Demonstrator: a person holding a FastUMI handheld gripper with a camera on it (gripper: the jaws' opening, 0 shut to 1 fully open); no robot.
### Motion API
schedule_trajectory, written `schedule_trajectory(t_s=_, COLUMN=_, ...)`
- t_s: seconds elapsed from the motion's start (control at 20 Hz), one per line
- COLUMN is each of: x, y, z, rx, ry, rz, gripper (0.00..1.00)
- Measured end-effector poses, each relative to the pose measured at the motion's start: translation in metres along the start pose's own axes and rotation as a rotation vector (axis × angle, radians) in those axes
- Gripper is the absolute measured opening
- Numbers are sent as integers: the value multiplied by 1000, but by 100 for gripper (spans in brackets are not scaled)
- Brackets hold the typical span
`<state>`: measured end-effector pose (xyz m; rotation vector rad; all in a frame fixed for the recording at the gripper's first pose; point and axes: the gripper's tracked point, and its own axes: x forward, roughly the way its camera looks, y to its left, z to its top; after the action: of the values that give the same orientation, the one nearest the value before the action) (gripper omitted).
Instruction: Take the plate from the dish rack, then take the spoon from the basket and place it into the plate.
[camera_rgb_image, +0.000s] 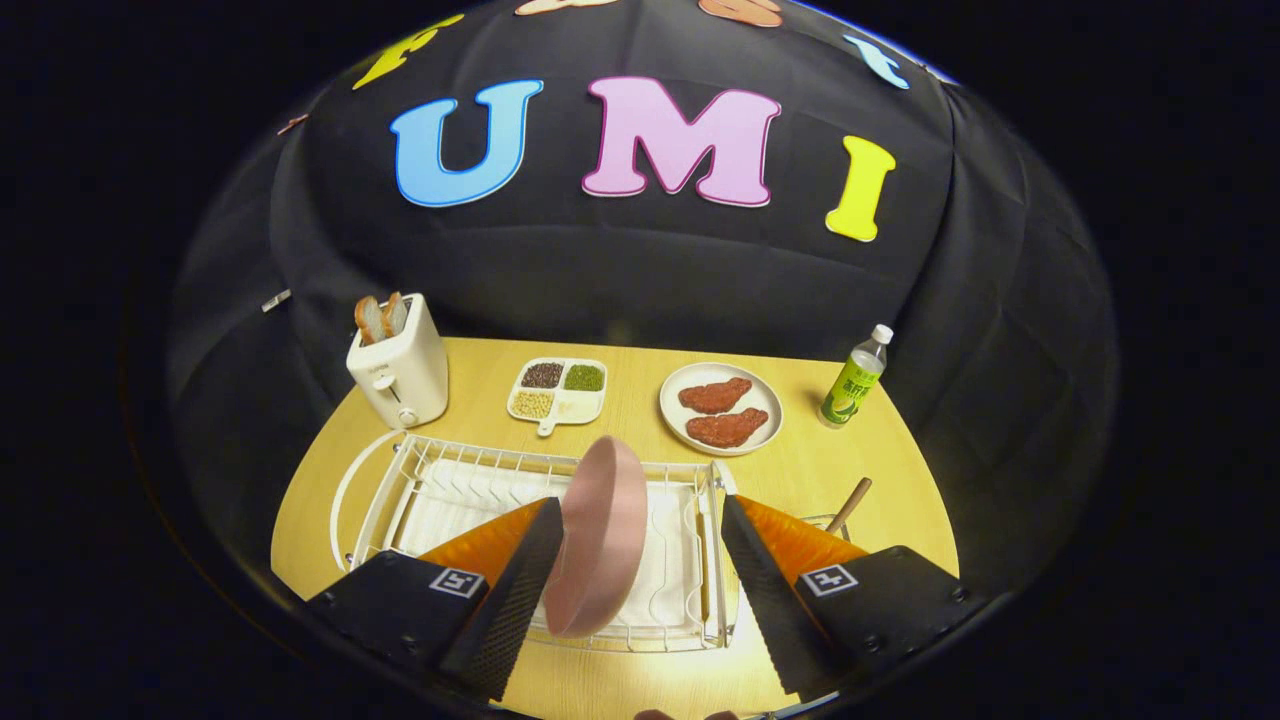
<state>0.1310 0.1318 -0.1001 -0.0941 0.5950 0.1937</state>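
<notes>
Clearly the step in hand is taking the pink plate (600, 535) out of the white dish rack (400, 480). The plate stands on edge in the rack, between the fingers of the tongs (632, 578), which are spread wide; the left finger lies close against the plate's rim, the right one stands well apart from it, so nothing is gripped yet. To do it well, the tongs should probably close squarely across the rim, low enough to hold firm, then lift straight up so the plate clears the wires without snagging. Whether the left finger actually touches the plate cannot be told. Beyond the right finger, a wooden handle (850, 503) pokes up, likely the spoon; its bowl and the basket are hidden behind that finger. The plate's lower edge and its slot are hard to make out.
</notes>
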Motion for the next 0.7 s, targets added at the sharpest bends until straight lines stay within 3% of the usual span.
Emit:
schedule_trajectory(t_s=0.25, x=30, y=5, z=-16, rx=80, ry=104, rz=3, gripper=93)
schedule_trajectory(t_s=0.6, x=42, y=23, z=-28, rx=138, ry=160, rz=14, gripper=37)
schedule_trajectory(t_s=0.7, x=43, y=26, z=-28, rx=139, ry=152, rz=8, gripper=36)
